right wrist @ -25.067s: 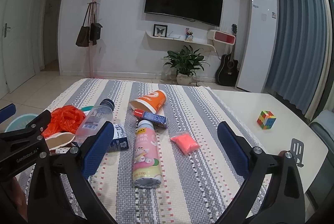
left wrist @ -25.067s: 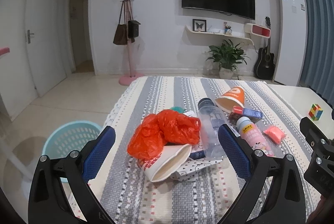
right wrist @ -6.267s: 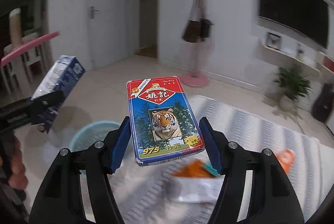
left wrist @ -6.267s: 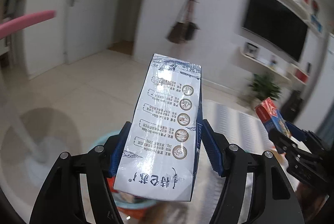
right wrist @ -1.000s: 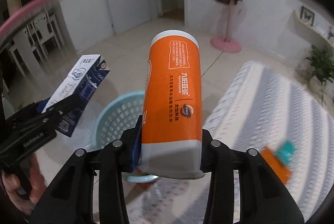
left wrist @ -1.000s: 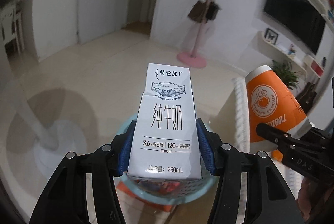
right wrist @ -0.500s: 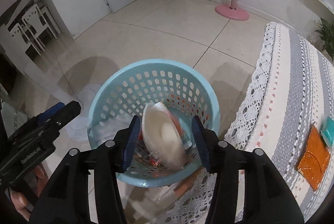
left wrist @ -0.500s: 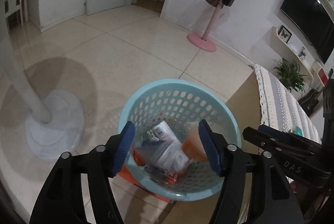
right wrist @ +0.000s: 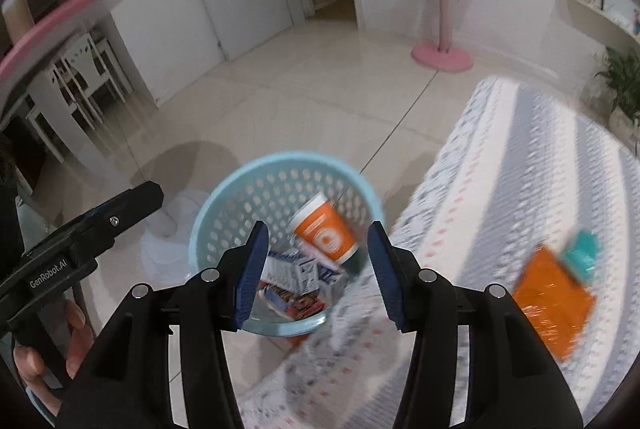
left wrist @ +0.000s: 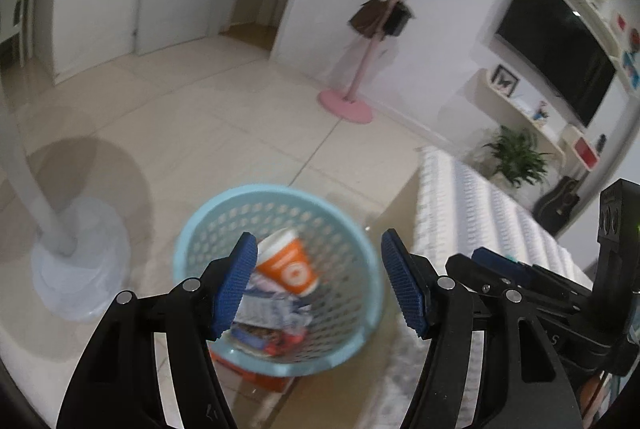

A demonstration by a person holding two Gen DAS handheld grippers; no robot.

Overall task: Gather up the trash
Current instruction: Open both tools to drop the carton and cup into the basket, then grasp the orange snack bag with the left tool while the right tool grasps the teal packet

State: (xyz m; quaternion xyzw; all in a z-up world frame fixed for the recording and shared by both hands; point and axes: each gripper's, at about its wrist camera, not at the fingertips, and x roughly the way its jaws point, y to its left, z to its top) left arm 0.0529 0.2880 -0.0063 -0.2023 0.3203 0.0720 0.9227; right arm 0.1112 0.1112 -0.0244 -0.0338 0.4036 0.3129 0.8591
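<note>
One basket (right wrist: 224,205), one orange cup (right wrist: 326,235), two grippers (left wrist: 318,285) (right wrist: 316,267).

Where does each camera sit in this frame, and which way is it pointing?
Left wrist: on the left hand-held gripper, angled down at the blue basket on the floor; its own open fingers and the right hand-held gripper at right show.
Right wrist: on the right hand-held gripper, looking down over the basket beside the striped tablecloth; its open fingers, the left gripper and the person's hand show.
Shared: the basket holding the orange cup, and the pink coat stand.
</note>
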